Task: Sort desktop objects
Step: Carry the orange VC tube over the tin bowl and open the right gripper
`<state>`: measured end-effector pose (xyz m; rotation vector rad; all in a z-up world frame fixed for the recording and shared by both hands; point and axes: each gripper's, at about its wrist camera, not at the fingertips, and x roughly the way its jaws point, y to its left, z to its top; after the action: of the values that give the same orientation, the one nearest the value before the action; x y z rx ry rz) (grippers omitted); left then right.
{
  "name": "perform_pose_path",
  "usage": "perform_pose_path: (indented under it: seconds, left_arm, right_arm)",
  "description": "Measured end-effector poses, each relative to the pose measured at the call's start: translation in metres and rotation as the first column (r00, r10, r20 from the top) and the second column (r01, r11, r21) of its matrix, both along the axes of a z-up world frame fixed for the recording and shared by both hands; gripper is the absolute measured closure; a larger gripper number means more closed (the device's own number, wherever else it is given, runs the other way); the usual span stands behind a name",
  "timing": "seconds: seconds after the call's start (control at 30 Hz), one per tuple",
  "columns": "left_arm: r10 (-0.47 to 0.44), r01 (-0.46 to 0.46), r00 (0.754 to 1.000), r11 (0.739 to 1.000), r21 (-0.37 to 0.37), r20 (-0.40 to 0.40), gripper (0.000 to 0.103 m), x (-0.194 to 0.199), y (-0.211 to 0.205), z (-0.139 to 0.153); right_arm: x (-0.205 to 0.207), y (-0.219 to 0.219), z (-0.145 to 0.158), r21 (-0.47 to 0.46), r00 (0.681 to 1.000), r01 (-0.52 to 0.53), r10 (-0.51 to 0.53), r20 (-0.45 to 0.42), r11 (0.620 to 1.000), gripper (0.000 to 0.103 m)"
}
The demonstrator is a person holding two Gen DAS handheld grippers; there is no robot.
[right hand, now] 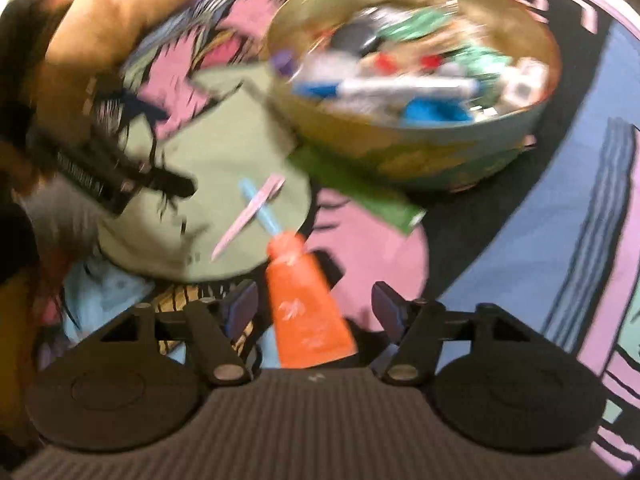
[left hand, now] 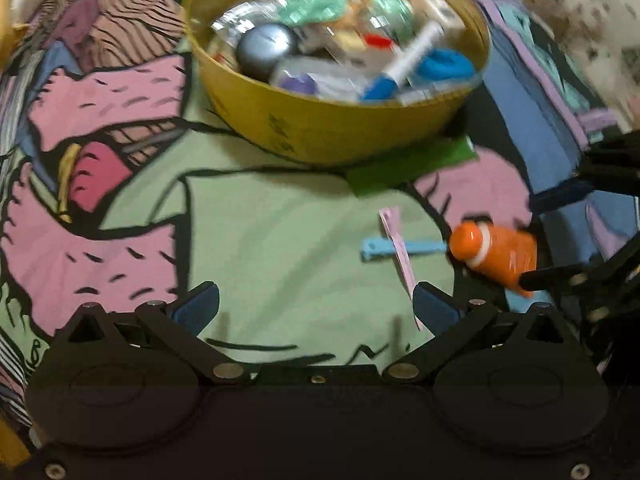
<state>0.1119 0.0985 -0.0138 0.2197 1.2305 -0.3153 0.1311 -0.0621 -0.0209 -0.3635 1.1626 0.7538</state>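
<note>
Orange tube [right hand: 306,312] between right tongs [right hand: 316,304] — pads apart, untouched

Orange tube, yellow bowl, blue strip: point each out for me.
orange tube [right hand: 304,312]: right wrist view, middle of the body, between the open fingers.
yellow bowl [left hand: 328,132]: left wrist view, near outer wall.
blue strip [left hand: 376,249]: left wrist view, left end, left of the pink strip crossing it.

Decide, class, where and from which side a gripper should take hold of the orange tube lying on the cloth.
Probably grip the orange tube across its flat tapered body, below the round cap, coming from above. It lies flat on the patterned cloth, cap toward the bowl, already between the right gripper's open pads, so closing should pinch its sides.
</note>
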Motion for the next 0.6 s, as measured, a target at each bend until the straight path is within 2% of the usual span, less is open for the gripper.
perform_pose_path:
  seconds: [0.07, 0.1, 0.17, 0.3, 0.4, 0.47, 0.6]
  left_arm:
    - [-0.037, 0.037, 0.999, 0.999, 0.028, -0.017, 0.000, -0.003, -0.009, -0.006]
    - [-0.054, 0.055, 0.998, 0.998, 0.041, -0.023, 0.000, -0.006, -0.012, -0.008]
    - [-0.076, 0.078, 0.997, 0.995, 0.061, -0.030, 0.000, -0.010, -0.015, -0.011]
    - [-0.056, 0.058, 0.998, 0.997, 0.056, -0.040, 0.000, -0.014, -0.011, -0.016]
    - [-0.040, 0.041, 0.998, 0.999, 0.033, -0.038, 0.000, -0.014, -0.004, -0.014]
    - [-0.040, 0.041, 0.998, 0.999, 0.021, -0.039, 0.000, -0.014, -0.003, -0.016]
    - [-0.070, 0.070, 0.997, 0.998, -0.004, -0.043, 0.000, -0.014, -0.009, -0.018]
  right_arm:
    - [-0.002, 0.011, -0.018, -0.037, 1.000, -0.015, 0.014, -0.013, 0.999, 0.037]
    - [-0.001, 0.015, -0.025, -0.047, 1.000, -0.016, 0.015, -0.012, 0.999, 0.044]
    - [-0.001, 0.024, -0.030, -0.056, 0.999, -0.024, 0.025, 0.022, 0.998, 0.054]
    - [-0.002, 0.029, -0.022, -0.073, 0.997, -0.058, 0.061, 0.040, 0.996, 0.057]
    - [0.004, 0.013, 0.001, 0.024, 1.000, -0.005, 0.006, -0.005, 1.000, 0.057]
    - [0.009, 0.002, 0.027, 0.090, 0.999, 0.034, -0.034, 0.001, 0.995, 0.057]
    - [0.045, -0.005, 0.083, 0.189, 0.988, 0.096, -0.116, 0.099, 0.977, 0.057]
